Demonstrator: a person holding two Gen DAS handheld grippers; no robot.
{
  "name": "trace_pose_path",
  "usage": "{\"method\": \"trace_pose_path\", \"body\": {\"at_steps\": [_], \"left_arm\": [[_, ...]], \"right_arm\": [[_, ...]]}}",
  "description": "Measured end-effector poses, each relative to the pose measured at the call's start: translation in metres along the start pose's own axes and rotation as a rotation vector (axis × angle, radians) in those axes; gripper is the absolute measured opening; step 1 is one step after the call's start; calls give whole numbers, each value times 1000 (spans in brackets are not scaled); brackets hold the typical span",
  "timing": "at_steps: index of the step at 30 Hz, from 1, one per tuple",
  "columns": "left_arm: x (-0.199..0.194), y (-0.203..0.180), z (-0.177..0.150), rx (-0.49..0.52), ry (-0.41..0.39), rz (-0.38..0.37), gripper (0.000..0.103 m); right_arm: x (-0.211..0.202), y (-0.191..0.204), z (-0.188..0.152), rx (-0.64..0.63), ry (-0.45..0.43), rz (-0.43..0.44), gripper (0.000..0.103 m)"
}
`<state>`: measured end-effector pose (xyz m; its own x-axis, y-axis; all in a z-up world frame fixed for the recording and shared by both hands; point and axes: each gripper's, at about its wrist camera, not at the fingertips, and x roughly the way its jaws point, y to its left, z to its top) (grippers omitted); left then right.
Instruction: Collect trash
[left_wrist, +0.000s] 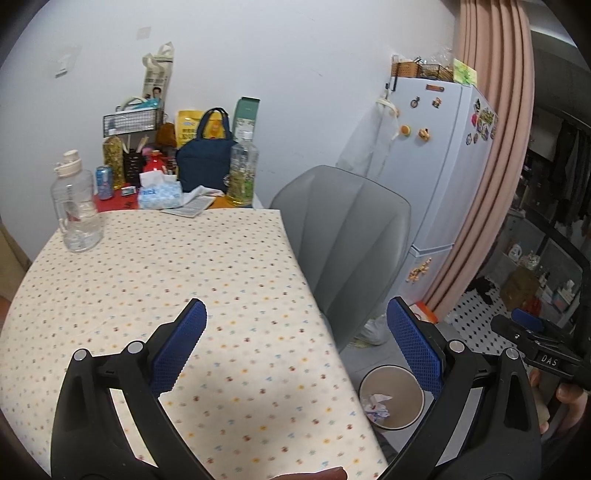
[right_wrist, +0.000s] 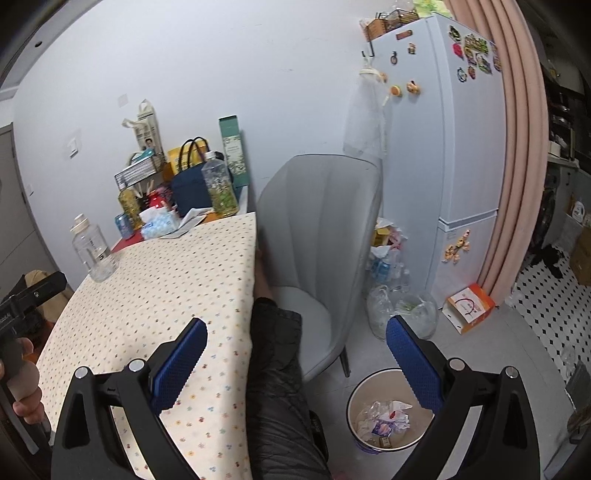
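Note:
A round trash bin (left_wrist: 392, 398) stands on the floor right of the table, with crumpled paper (left_wrist: 376, 405) inside. It also shows in the right wrist view (right_wrist: 388, 410), holding crumpled wrappers (right_wrist: 386, 415). My left gripper (left_wrist: 295, 339) is open and empty, above the table's right edge. My right gripper (right_wrist: 295, 354) is open and empty, above the gap between the table and the bin. The right gripper's body (left_wrist: 535, 345) shows at the right of the left wrist view.
The table has a dotted cloth (left_wrist: 166, 288). A clear bottle (left_wrist: 75, 206), a can (left_wrist: 104, 181), a tissue pack (left_wrist: 159, 192), a navy bag (left_wrist: 205, 155) and an oil bottle (left_wrist: 242, 166) stand at its far end. A grey chair (right_wrist: 317, 236), a fridge (right_wrist: 443, 147), plastic bags (right_wrist: 402, 310) and an orange box (right_wrist: 469, 306) surround the bin.

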<state>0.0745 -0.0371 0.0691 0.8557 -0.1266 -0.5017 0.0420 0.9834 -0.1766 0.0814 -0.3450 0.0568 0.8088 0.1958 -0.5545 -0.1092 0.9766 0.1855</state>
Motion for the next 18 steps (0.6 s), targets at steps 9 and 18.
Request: {"method": "trace_pose_path", "body": {"at_steps": [9,18], "left_arm": [[-30,21,-10,5,-21,50,97],[-47,30,-20,7,-31,77,97]], "right_arm": [[-15,21,-3,-32,-22,41,95],[-21,36,-3,-66,-28,68,95]]}}
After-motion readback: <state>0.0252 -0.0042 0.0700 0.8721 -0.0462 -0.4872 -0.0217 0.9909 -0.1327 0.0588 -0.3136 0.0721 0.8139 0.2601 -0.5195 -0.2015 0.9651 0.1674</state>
